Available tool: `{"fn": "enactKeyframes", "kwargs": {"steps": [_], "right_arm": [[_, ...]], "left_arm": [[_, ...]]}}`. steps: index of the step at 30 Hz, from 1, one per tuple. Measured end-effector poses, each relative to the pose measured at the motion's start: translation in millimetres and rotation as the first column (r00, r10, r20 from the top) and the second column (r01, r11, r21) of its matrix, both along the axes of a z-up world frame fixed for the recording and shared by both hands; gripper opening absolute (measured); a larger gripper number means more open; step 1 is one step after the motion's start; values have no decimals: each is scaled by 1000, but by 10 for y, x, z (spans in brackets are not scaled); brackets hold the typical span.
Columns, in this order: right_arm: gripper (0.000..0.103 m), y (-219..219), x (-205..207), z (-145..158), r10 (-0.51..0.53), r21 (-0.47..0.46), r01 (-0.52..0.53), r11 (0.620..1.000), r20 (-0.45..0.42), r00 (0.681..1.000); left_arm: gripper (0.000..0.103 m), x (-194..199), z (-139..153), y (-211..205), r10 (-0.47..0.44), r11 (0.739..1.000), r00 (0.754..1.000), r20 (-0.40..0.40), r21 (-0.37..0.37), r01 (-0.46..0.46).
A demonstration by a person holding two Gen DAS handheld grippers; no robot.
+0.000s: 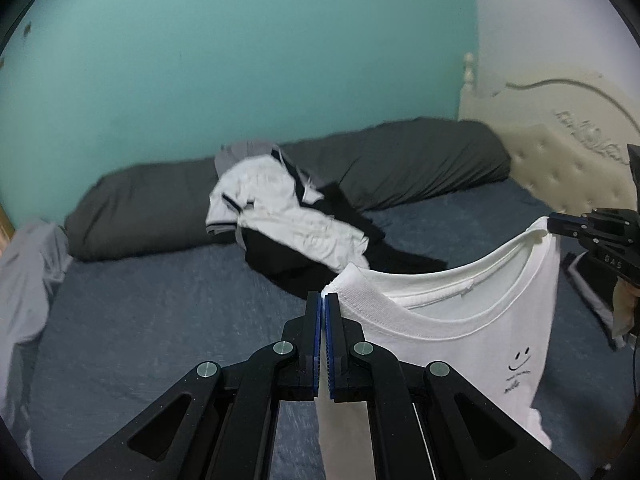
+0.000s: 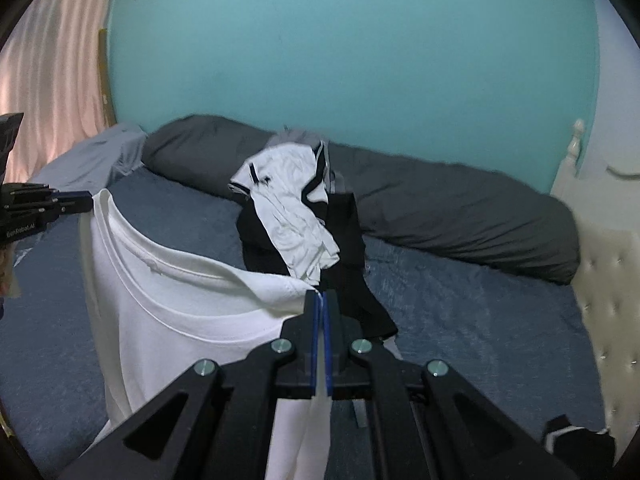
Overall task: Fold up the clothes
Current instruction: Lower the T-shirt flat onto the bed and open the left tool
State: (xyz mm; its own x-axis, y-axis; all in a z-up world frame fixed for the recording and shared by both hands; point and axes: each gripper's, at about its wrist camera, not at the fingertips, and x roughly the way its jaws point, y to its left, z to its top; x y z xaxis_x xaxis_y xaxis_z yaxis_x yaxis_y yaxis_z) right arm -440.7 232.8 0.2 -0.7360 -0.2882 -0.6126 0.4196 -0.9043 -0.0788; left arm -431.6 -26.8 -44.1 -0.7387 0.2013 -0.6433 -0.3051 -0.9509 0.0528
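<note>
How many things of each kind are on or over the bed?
White T-shirt, held up by left claw and right claw: 1
Pile of black-and-white clothes: 1
Long dark grey pillow: 1
Light grey cloth: 1
Total: 4

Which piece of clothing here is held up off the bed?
The plain white T-shirt, clamped at its shoulders by the left gripper and right gripper. The black-and-white pile lies loose on the bed.
</note>
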Motion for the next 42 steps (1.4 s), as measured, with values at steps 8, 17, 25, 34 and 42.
{"fn": "enactKeyframes", "kwargs": {"steps": [8, 17, 25, 34, 42], "right_arm": [[2, -174, -902, -945, -17, 69, 9, 998, 106, 994], [2, -372, -1548, -1841, -52, 129, 27, 991, 195, 980], [2, -452, -1818, -2478, -57, 146, 17, 989, 275, 960], [7, -299, -1769, -2524, -95, 87, 74, 993, 267, 959], [31, 216, -1373, -2132, -146, -95, 170, 981, 222, 964]], "left_arm": [[2, -894, -1037, 34, 13, 1000, 993, 113, -4, -13], [2, -1598, -1973, 199, 33, 999, 978, 207, -36, -26], [2, -1883, -2596, 249, 69, 996, 957, 282, -77, -49], [16, -1880, -2770, 111, 104, 994, 941, 321, 2, -111], [41, -1480, -2253, -231, 90, 982, 958, 271, 134, -130]]}}
